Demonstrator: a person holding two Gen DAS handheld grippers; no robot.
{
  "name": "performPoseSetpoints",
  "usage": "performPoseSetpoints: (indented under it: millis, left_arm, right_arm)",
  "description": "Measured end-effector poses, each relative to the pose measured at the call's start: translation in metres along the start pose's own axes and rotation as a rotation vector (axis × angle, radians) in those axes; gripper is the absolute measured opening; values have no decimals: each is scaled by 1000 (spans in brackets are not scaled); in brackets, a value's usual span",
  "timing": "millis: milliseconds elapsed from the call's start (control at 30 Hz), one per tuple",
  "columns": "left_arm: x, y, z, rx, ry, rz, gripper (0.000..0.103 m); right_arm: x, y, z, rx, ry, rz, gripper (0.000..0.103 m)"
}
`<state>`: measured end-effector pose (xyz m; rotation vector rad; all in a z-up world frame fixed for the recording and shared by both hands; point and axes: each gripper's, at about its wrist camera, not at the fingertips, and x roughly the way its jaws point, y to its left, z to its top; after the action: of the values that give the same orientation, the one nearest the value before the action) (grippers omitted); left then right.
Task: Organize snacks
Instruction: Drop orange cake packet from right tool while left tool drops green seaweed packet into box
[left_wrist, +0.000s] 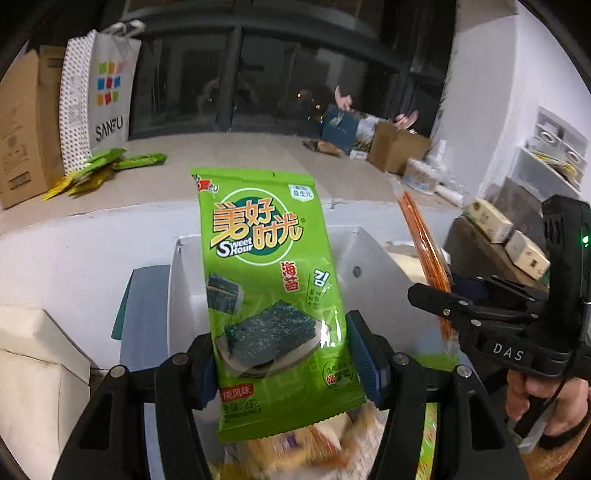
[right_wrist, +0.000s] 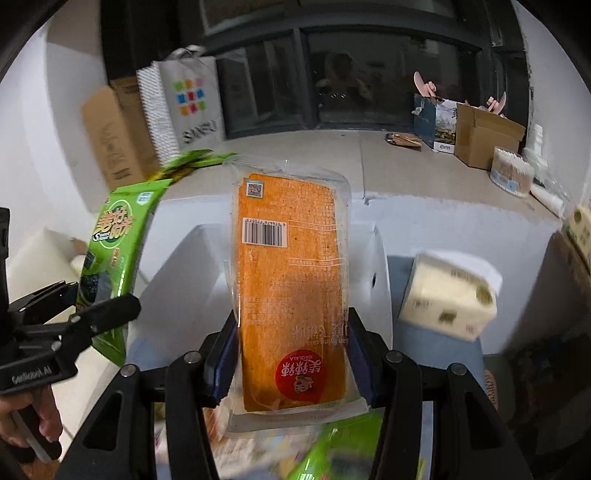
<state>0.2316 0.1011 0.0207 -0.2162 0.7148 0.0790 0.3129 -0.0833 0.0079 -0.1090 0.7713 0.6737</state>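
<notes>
My left gripper (left_wrist: 282, 363) is shut on a green seaweed snack packet (left_wrist: 271, 280), held upright by its lower half above a white box (left_wrist: 373, 266). My right gripper (right_wrist: 291, 363) is shut on an orange spicy-strip packet in clear wrap (right_wrist: 291, 280), also upright, over the same white box (right_wrist: 184, 258). Each gripper shows in the other's view: the right one (left_wrist: 491, 325) at the right with the orange packet (left_wrist: 424, 243) edge-on, the left one (right_wrist: 66, 321) at the left with the green packet (right_wrist: 114, 251). Blurred loose snacks (left_wrist: 295, 443) lie below the fingers.
On the ledge behind lie more green packets (left_wrist: 99, 168), with a cardboard box (left_wrist: 26, 122) and a white paper bag (left_wrist: 110, 88) at the left. Boxes (right_wrist: 484, 136) and a cotton-swab tub (right_wrist: 511, 175) stand at the ledge's right. A tissue pack (right_wrist: 448, 299) sits right of the white box.
</notes>
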Motion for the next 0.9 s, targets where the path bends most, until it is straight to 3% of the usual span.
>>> performPoseSetpoints:
  millis: [133, 167, 200, 233, 300, 400, 500, 667, 767, 900]
  left_arm:
    - [29, 1, 12, 18, 44, 27, 70]
    - [34, 0, 13, 26, 56, 40, 73]
    - [41, 1, 15, 30, 84, 61, 87]
    - [46, 3, 16, 21, 110, 86, 103]
    - [44, 7, 15, 11, 91, 101, 103]
    - [35, 10, 13, 23, 54, 138, 103]
    - [22, 8, 10, 32, 41, 122, 103]
    - [-16, -13, 2, 151, -95, 154, 103]
    - [-44, -21, -12, 164, -155, 99, 103]
    - [-72, -24, -42, 132, -151, 54, 103]
  right_arm:
    - [26, -9, 19, 7, 46, -14, 61]
    - [31, -11, 21, 5, 56, -2, 73]
    - [34, -12, 23, 6, 59, -13, 89]
    - [35, -13, 24, 12, 56, -35, 93]
    - [31, -17, 26, 25, 36, -39, 103]
    - [21, -24, 24, 49, -6, -3, 103]
    - [6, -29, 19, 64, -45, 28, 103]
    - [-26, -30, 13, 64, -109, 48, 103]
    - [-59, -34, -4, 76, -179, 70, 103]
    - [-99, -39, -40, 84, -244, 67, 103]
